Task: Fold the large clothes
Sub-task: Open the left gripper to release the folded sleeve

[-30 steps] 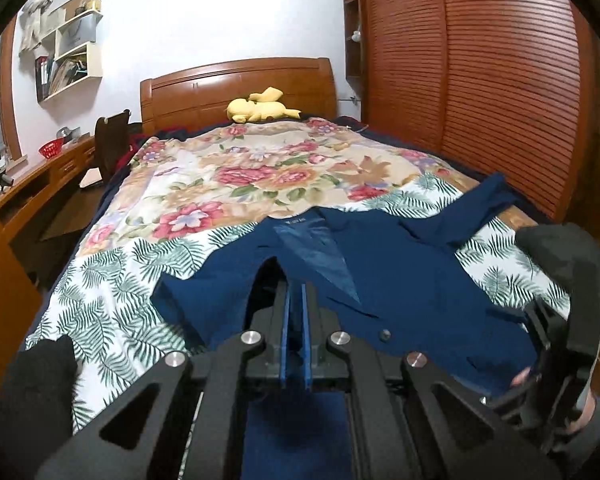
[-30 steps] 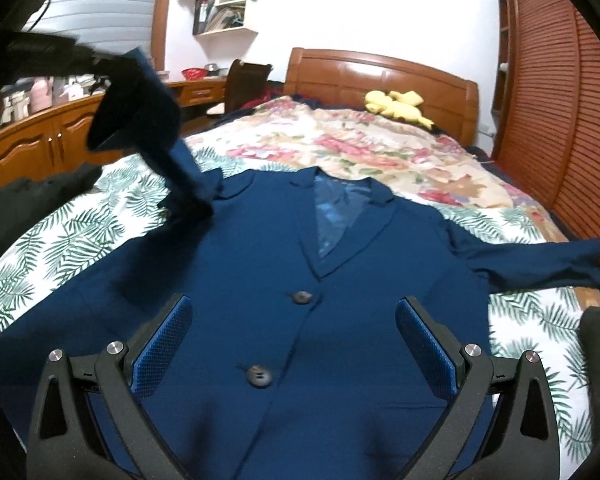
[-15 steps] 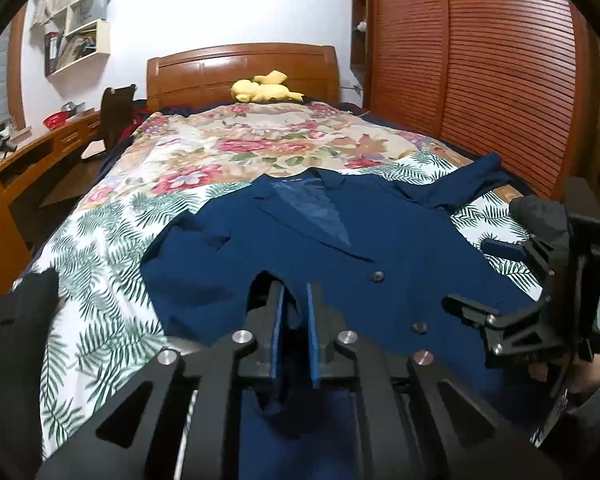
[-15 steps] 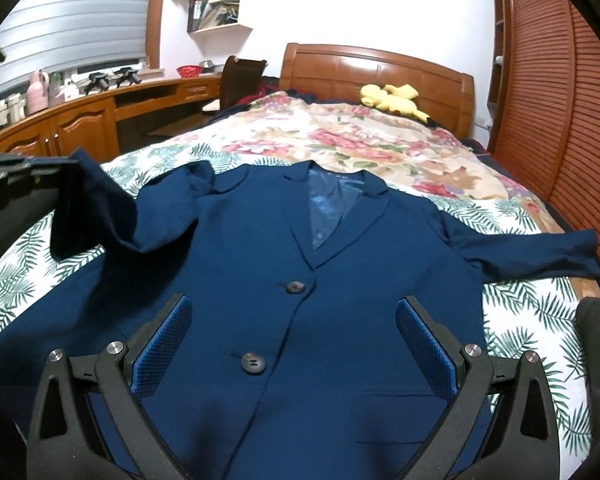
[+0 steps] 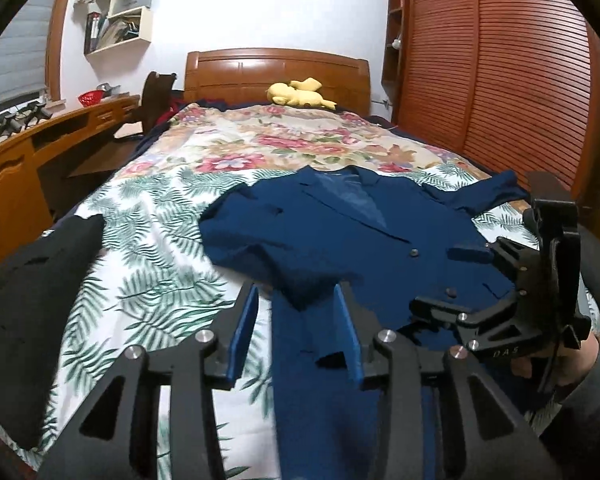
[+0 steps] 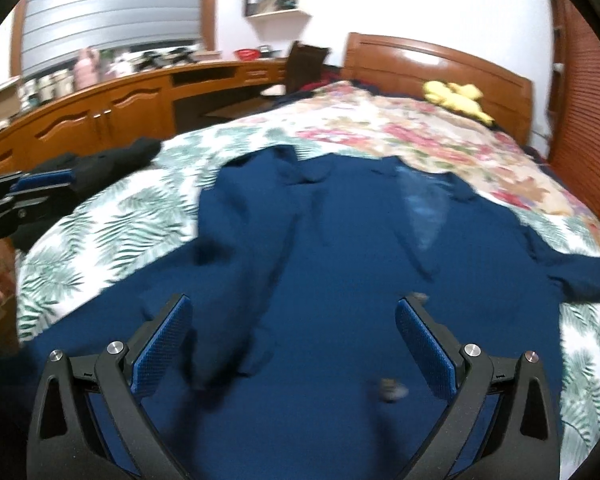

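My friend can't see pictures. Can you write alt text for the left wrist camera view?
A blue jacket lies on a bed, one sleeve folded across its front. The left hand-held gripper is opening just above the sleeve's cuff, gripping nothing. The right hand-held gripper hovers open over the jacket.

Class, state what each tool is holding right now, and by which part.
Nothing: the left tool is opening, its sleeve released onto the jacket; the right tool is open.

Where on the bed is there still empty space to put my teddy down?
The flowery blanket between the blue jacket's collar and the yellow plush toy is bare. So is the leafy strip between the jacket and the black garment. The near end is crowded: jacket and both grippers.
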